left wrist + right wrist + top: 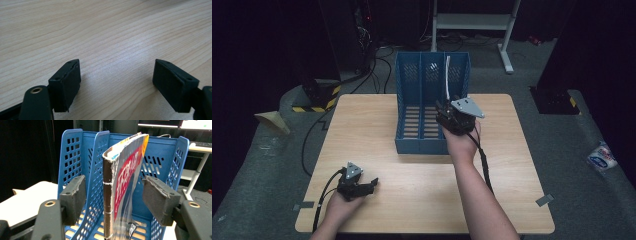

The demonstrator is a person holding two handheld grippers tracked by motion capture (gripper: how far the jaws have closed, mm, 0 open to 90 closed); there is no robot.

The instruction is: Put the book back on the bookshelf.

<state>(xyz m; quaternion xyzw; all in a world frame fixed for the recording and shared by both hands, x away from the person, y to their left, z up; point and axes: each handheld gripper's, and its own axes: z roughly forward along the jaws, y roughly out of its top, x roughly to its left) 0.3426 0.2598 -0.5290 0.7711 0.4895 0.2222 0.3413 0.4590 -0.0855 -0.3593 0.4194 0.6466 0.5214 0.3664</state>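
Right claw [113,197] spread, pads clear of the book [120,187] upright in the rack's [72,152] right slot near the worktop's far edge; I judge it may slump sideways unsupported.

Lab: dark drapes, cabled equipment [362,30]
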